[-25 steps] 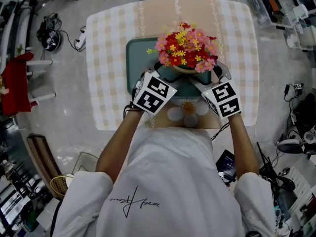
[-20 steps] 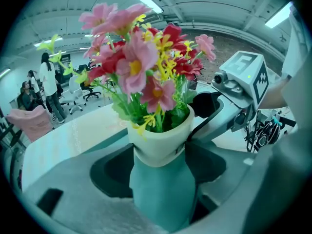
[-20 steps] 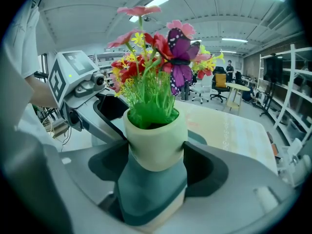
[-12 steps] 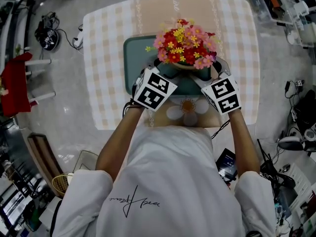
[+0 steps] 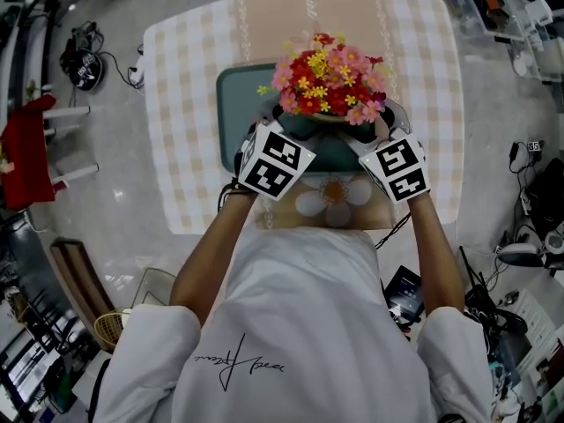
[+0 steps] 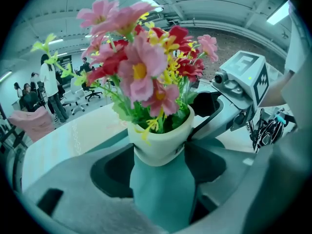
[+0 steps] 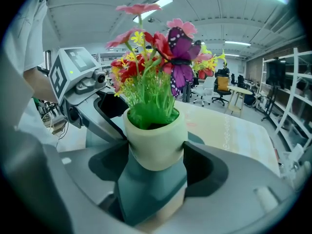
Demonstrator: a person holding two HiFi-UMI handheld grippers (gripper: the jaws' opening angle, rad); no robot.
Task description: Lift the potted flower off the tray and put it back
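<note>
Left tool (image 5: 284, 132) and right tool (image 5: 377, 130) are both clenched on the potted flower (image 5: 330, 82), gripping the cream pot (image 6: 161, 135) from opposite sides. It looks raised just off the teal tray (image 5: 236, 104), over its near half. Match squeeze on both sides, pot upright. Lower straight down and release only once the base sits flat. The blooms make it top-heavy.

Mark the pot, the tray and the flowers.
pot (image 7: 155, 143): right gripper view, front of its cream wall.
tray (image 5: 236, 102): head view, bare left part.
flowers (image 5: 328, 82): head view, middle of the bunch.
</note>
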